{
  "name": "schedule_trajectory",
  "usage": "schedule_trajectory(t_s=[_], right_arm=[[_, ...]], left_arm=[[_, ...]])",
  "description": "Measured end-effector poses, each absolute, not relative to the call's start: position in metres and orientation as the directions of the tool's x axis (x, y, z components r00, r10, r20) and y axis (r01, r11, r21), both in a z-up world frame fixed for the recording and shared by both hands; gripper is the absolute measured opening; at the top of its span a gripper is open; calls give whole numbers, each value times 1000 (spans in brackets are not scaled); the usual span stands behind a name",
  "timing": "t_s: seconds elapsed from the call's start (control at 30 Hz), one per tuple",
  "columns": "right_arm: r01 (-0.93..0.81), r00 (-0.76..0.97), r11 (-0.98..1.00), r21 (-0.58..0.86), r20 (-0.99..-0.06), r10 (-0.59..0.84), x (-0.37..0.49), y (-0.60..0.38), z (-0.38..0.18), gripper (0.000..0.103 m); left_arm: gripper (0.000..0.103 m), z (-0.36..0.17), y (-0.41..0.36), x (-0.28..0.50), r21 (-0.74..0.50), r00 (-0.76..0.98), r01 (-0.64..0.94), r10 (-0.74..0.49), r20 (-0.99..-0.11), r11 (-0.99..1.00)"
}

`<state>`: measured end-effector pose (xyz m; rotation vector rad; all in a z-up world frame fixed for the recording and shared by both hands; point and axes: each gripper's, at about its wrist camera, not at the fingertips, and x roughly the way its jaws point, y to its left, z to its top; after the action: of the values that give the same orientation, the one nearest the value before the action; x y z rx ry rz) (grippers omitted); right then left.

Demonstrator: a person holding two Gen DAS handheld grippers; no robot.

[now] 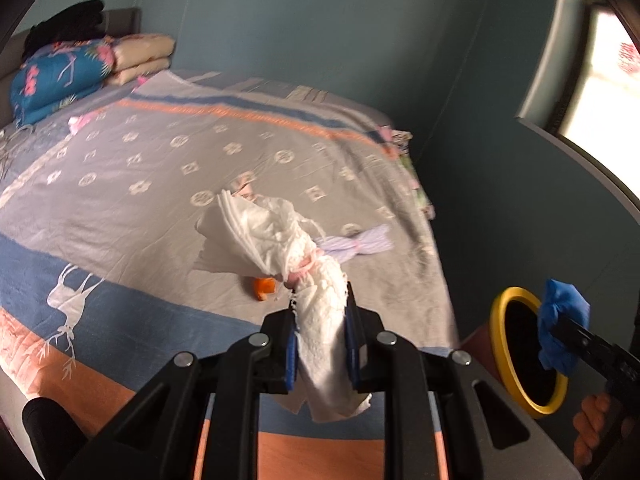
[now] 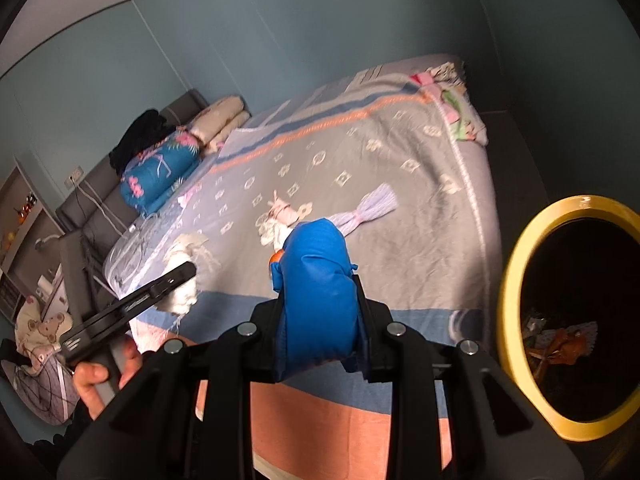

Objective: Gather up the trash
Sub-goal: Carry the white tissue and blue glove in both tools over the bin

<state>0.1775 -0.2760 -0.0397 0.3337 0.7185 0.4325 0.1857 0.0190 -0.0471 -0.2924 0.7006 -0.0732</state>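
My left gripper [image 1: 320,312] is shut on a crumpled white tissue wad [image 1: 276,236] and holds it above the bed. My right gripper [image 2: 320,284] is shut on a crumpled blue wrapper [image 2: 316,280]; it also shows in the left wrist view [image 1: 560,328] next to the yellow-rimmed bin [image 1: 500,320]. The bin's open mouth [image 2: 516,280] is at the right and holds some trash. An orange scrap [image 1: 264,286], a purple-and-white wrapper [image 1: 360,244] and pale scraps [image 2: 284,210] lie on the patterned bedspread [image 1: 140,200].
Folded quilts and pillows [image 1: 60,76] with black clothing on top are stacked at the head of the bed. Teal walls surround the bed, with a window [image 1: 600,80] at the right. A shelf [image 2: 24,232] and a bear-print bag [image 2: 40,332] stand left of the bed.
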Motion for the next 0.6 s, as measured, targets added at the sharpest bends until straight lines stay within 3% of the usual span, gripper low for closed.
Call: schedule_trajectory(t_s=[0.6], right_arm=[[-169,763,877,450,-503,406,149,-365,-18,26]], left_arm=[[17,-4,-92,176,-247,770,203,-310,-558,948]])
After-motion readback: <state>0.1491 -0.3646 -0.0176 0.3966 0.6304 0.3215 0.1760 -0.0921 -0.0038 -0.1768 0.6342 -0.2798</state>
